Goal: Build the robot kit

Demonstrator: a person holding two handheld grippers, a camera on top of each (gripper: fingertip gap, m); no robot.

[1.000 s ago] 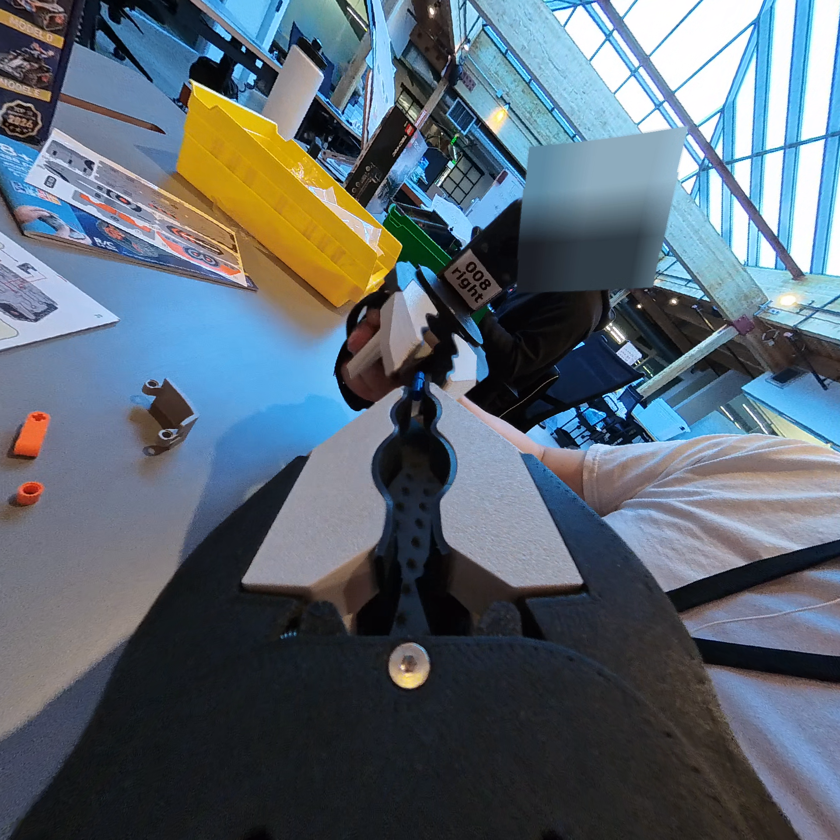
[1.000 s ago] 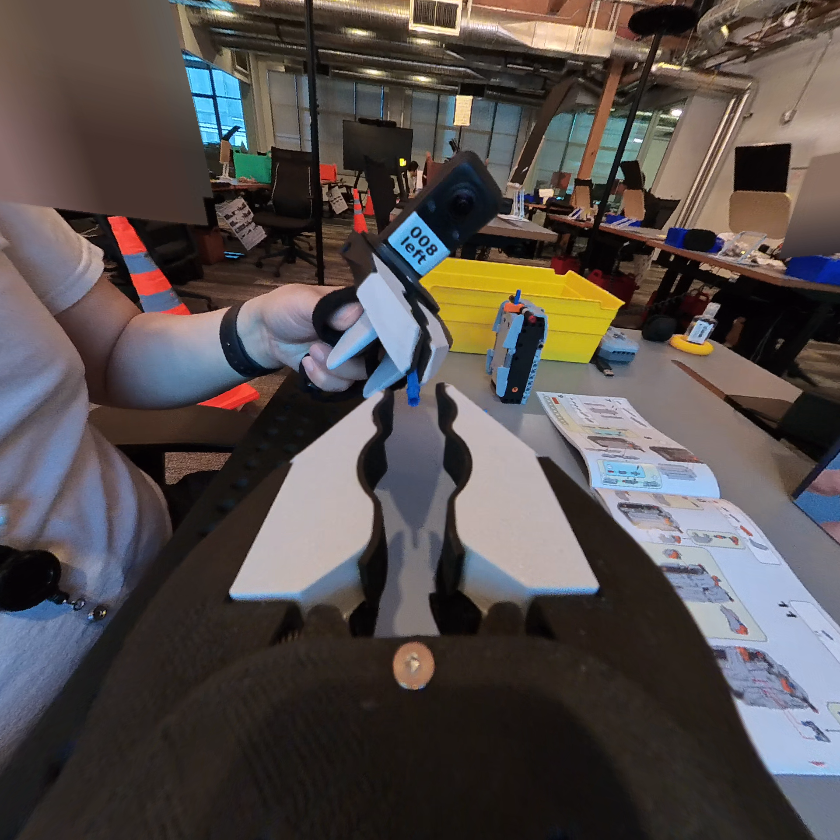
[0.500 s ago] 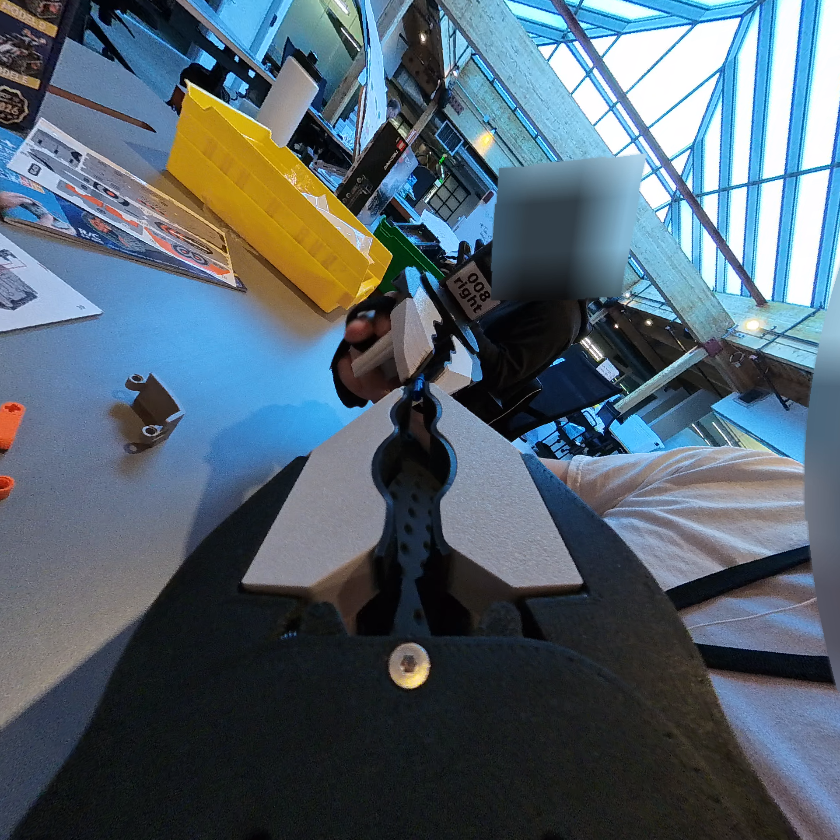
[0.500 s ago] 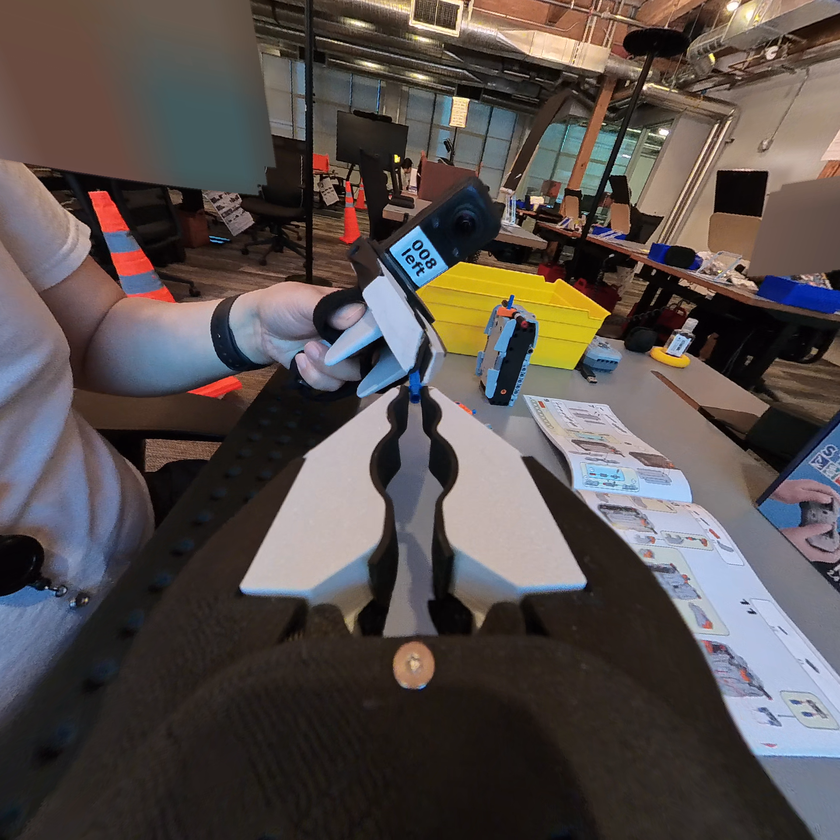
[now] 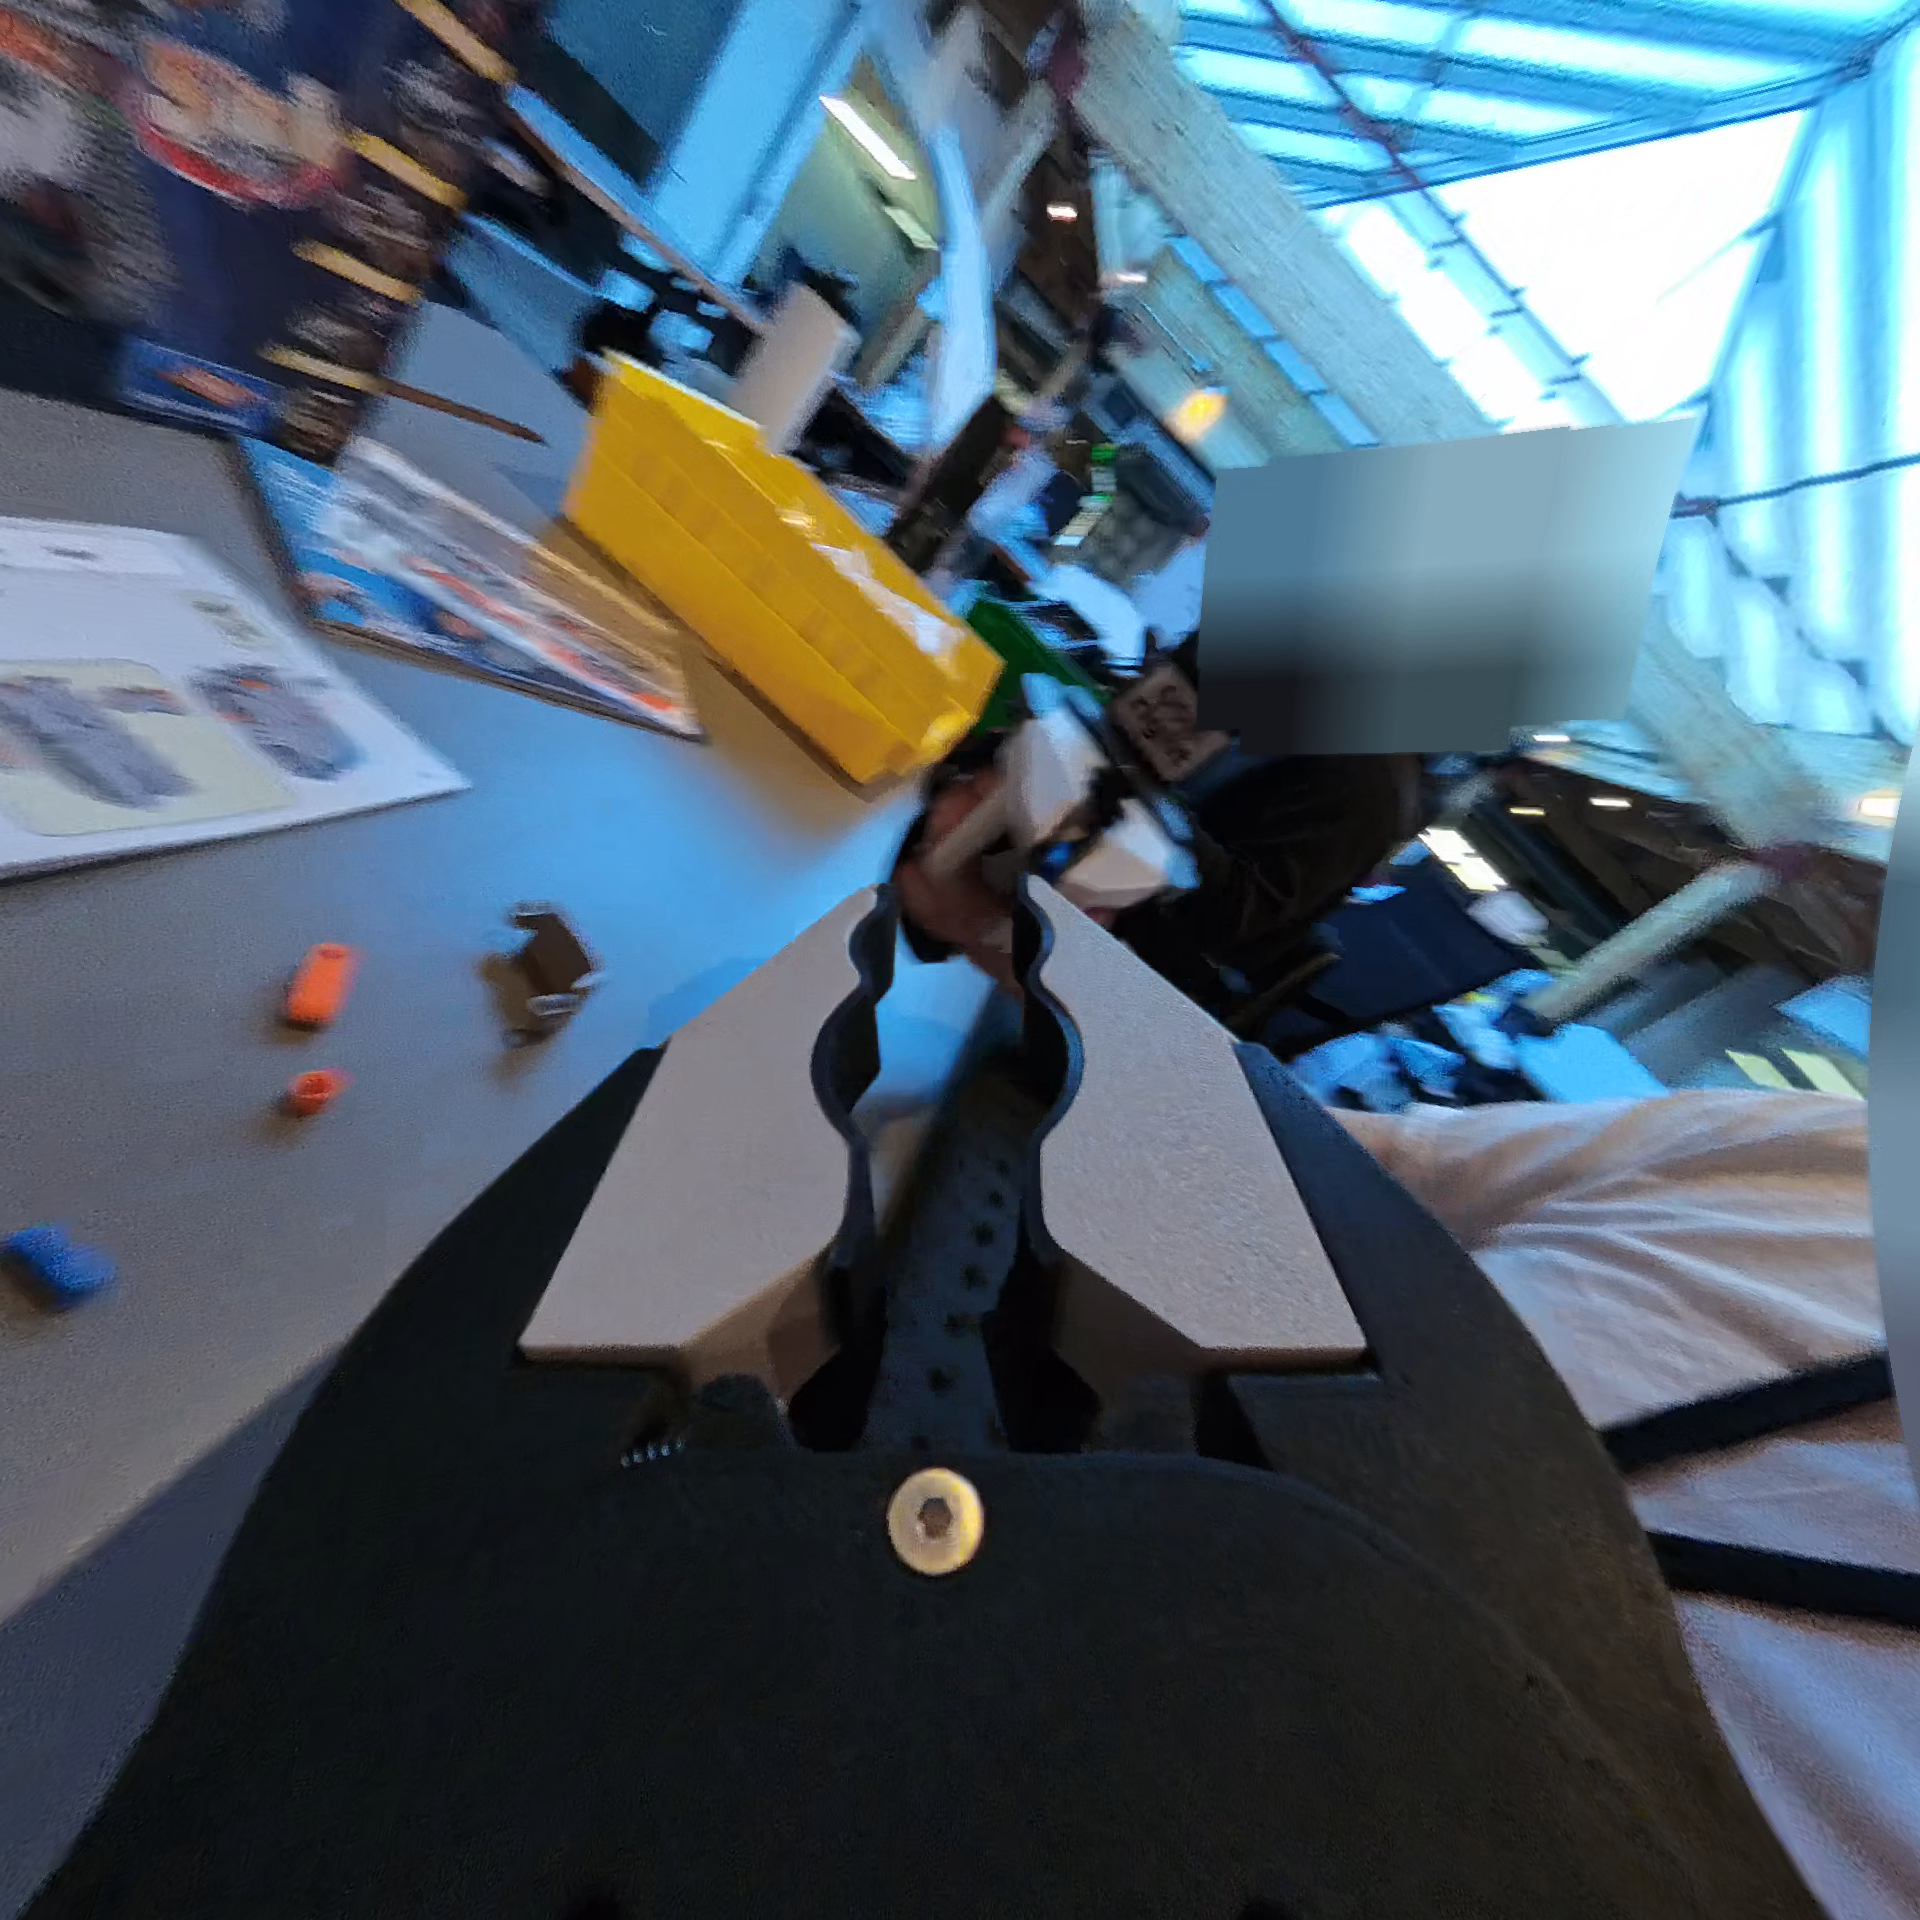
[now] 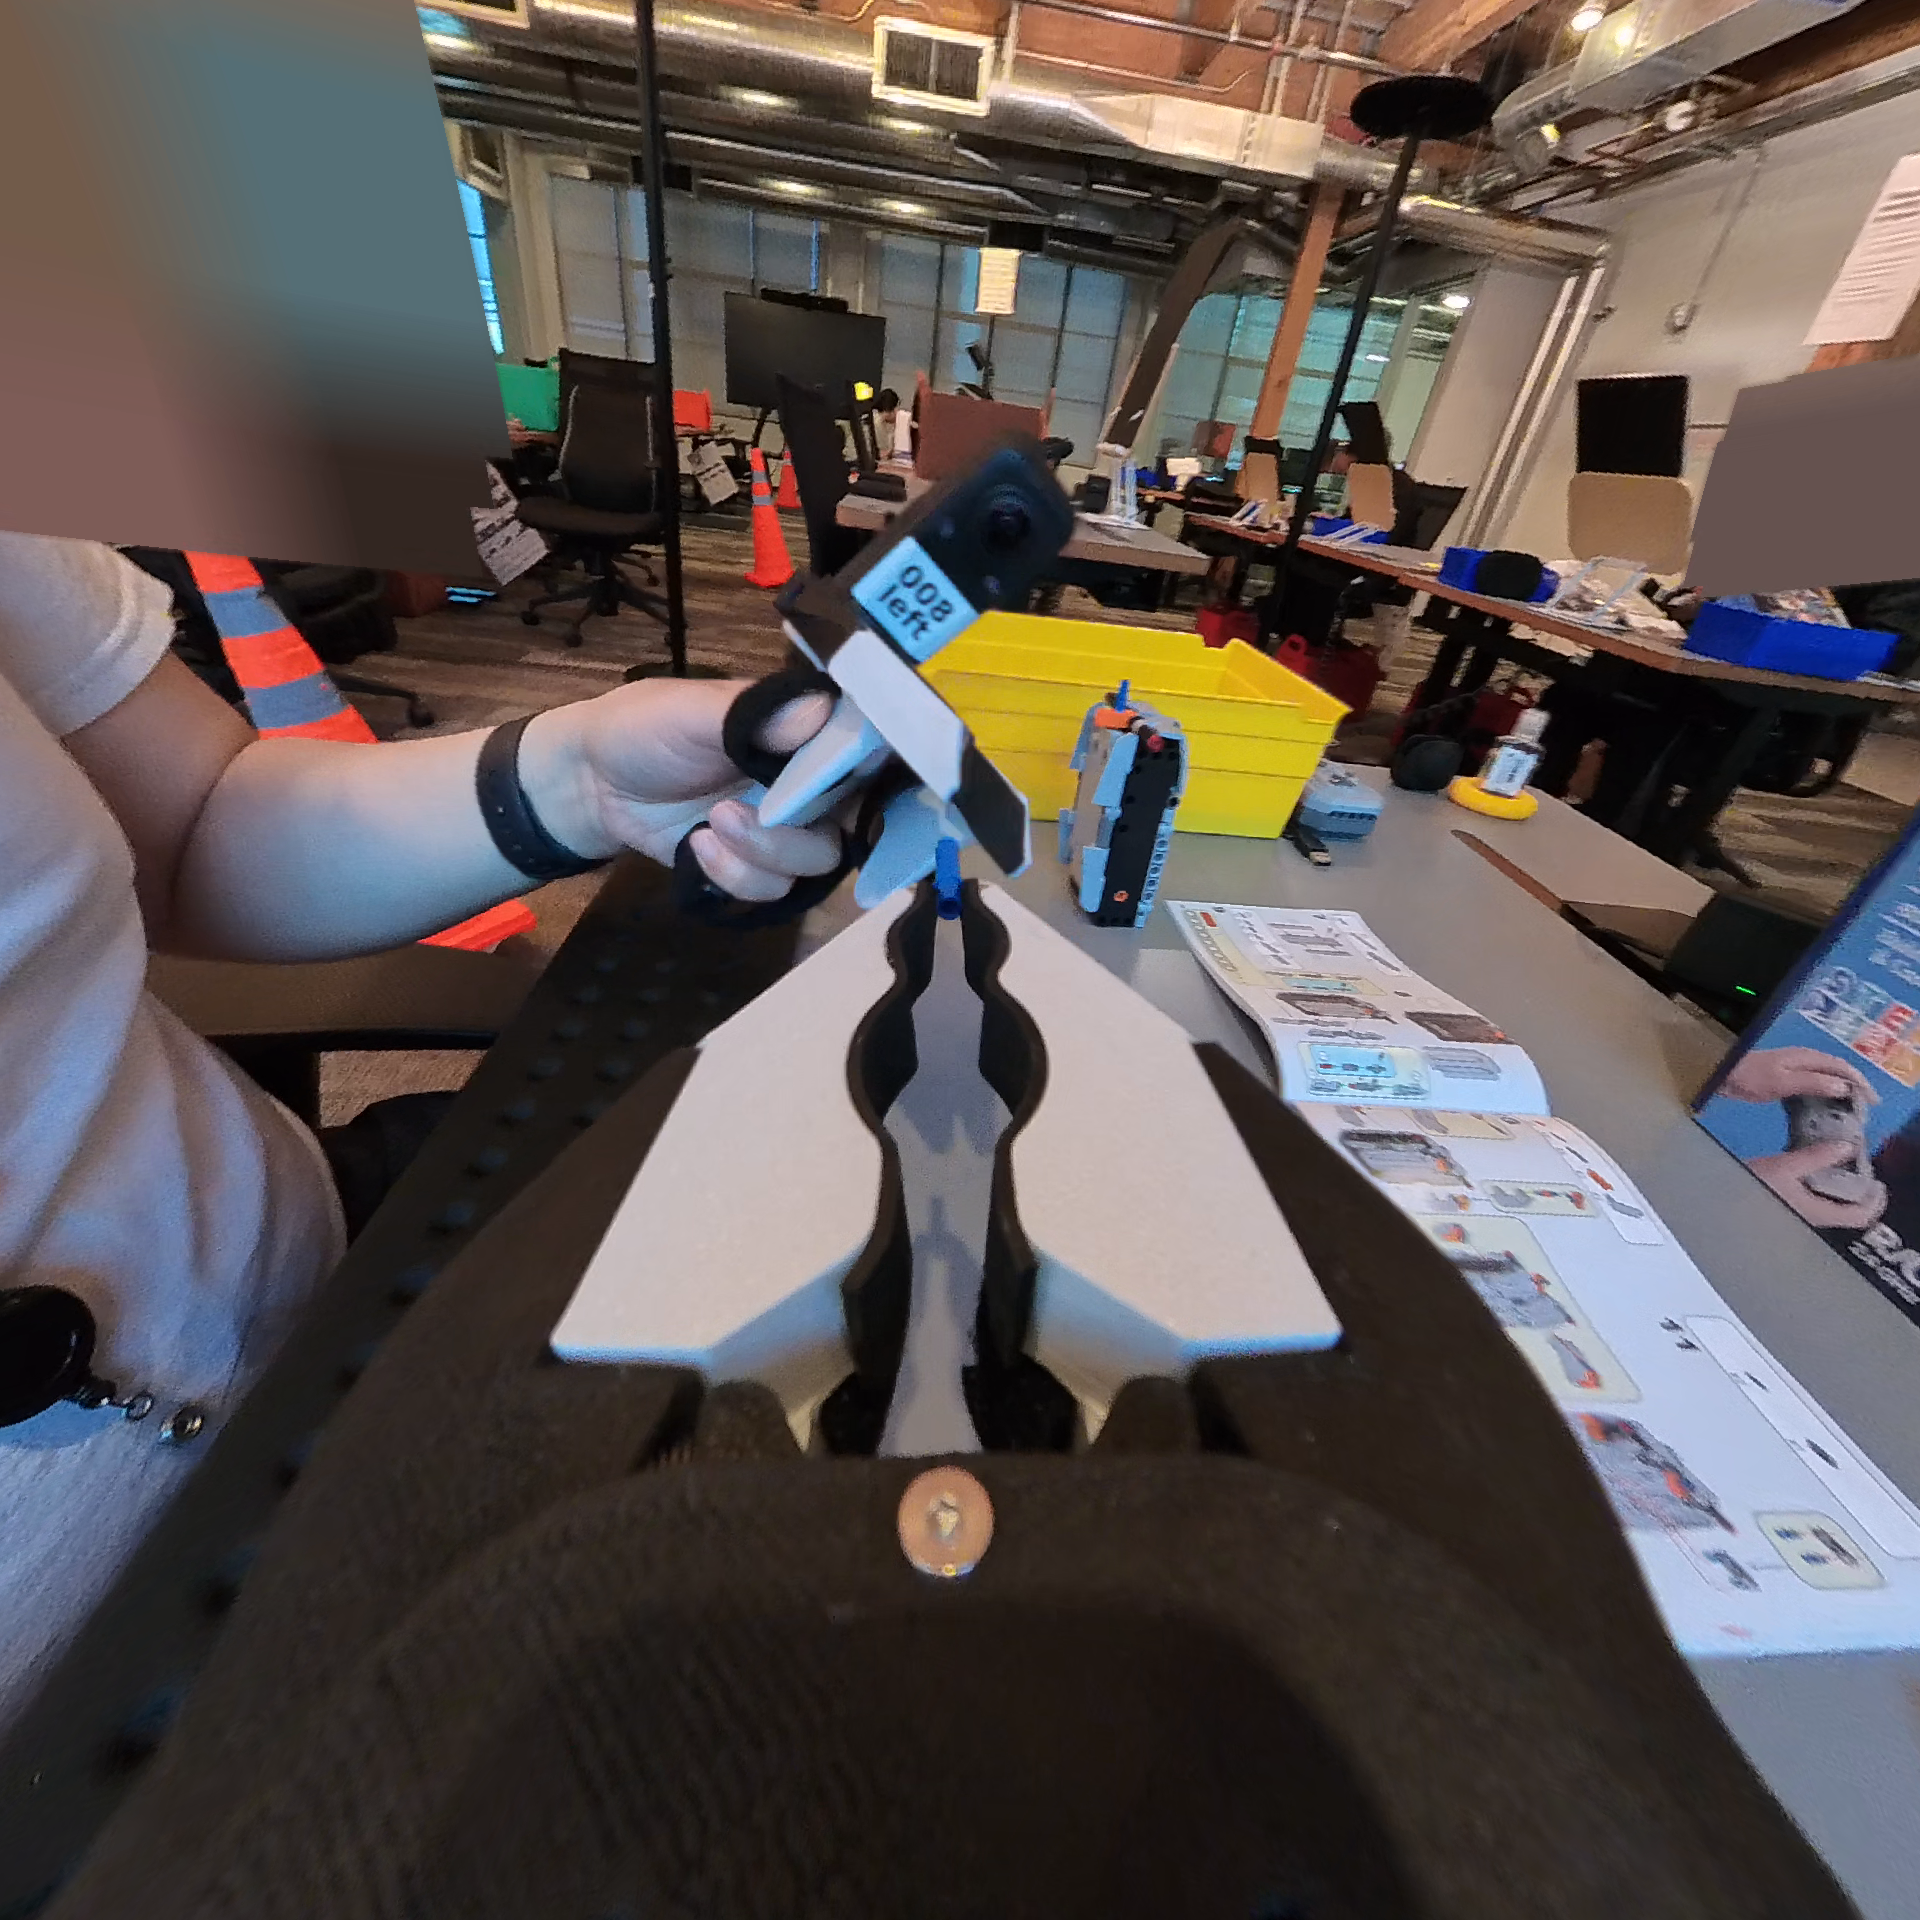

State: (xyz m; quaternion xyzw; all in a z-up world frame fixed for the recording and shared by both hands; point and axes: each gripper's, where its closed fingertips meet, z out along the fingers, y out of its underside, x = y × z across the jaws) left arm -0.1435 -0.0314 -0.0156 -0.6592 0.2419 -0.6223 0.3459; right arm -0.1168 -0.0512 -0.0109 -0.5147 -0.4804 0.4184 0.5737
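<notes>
Grey table (image 6: 1538,914) as landmark. Off its left edge: person's hand (image 6: 665,779) holds left gripper (image 5: 951,894), jaws spread, nothing between them.

Right gripper (image 6: 943,894) meets it tip to tip, jaws pinching small blue pin (image 6: 947,878).

On table beyond tips: grey-black brick assembly (image 6: 1127,821) upright, yellow bin (image 6: 1122,717) just behind. Further right: open instruction booklet (image 6: 1455,1174) flat, blue box (image 6: 1849,1101) at right edge.

Left wrist view, blurred: orange pieces (image 5: 317,982), grey bracket (image 5: 540,971), blue piece (image 5: 57,1262) loose on table.

Grey table (image 6: 1455,904): yellow bin (image 6: 1132,717), open booklet (image 6: 1455,1195), orange pieces (image 5: 317,982) (two), blue piece (image 5: 57,1262).
</notes>
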